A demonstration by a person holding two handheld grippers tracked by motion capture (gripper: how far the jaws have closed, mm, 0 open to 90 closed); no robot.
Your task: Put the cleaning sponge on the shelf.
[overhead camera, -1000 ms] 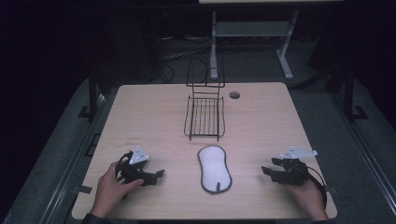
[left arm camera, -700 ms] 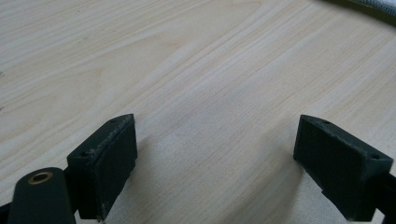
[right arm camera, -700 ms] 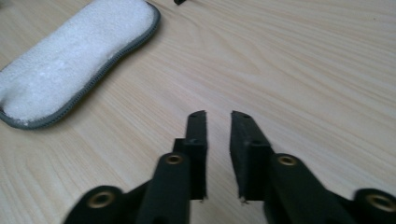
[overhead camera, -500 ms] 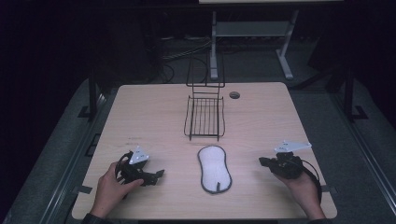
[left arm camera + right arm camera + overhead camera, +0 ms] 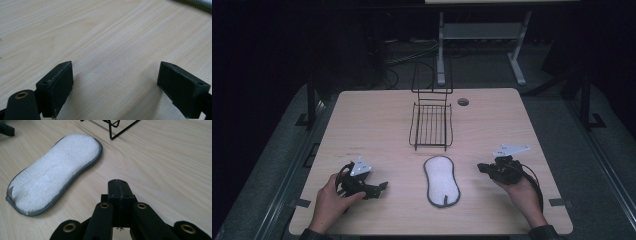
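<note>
High view is showing a white pad (image 5: pixel 441 181) lying flat near the worktop's (image 5: pixel 372 125) front edge, between both hands. Left hand-held gripper (image 5: pixel 379 187) is resting open and empty on the wood; right hand-held gripper (image 5: pixel 117 185) is hovering closed, gripping nothing, beside the pad.

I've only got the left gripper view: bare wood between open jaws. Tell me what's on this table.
Observer: A white pad with grey edging lies flat toward the near edge of the table.
Operator: Give me what's beyond it.
Observer: A black wire rack stands just behind the pad, apart from it.
Operator: Now report the right gripper.
Observer: The right gripper has its jaws shut on nothing. It points toward the pad without touching it.
</note>
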